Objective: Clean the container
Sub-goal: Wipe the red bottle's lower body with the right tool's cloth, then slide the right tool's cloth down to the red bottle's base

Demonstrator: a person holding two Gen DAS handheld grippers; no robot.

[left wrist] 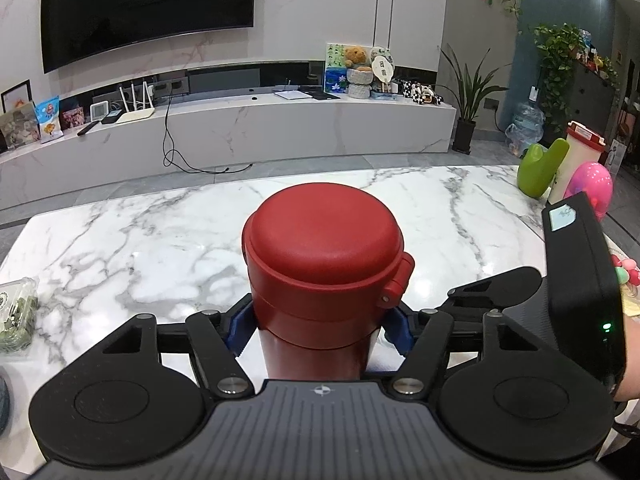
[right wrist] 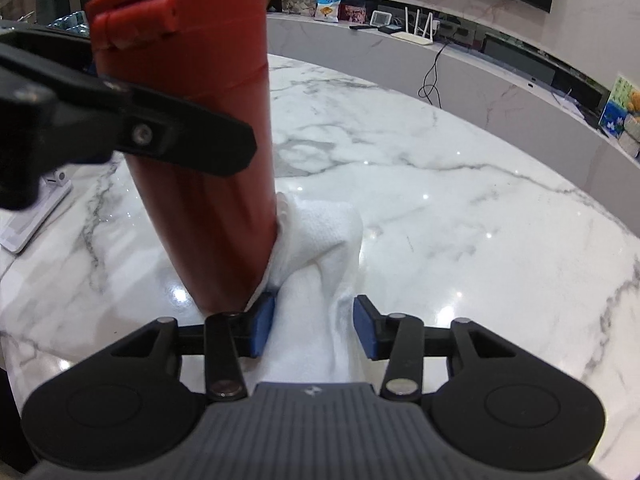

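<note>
A red flask with its hinged lid closed stands upright, tilted a little, over the marble table. My left gripper is shut on the flask just below the lid, blue pads on both sides. In the right wrist view the flask fills the left, with the left gripper's black finger across it. My right gripper is shut on a white cloth that presses against the flask's lower side. The right gripper's body shows in the left wrist view.
A green holder, a white cup with a red lid and a pink object stand at the table's far right. A clear box of greens sits at the left edge. A white device lies left.
</note>
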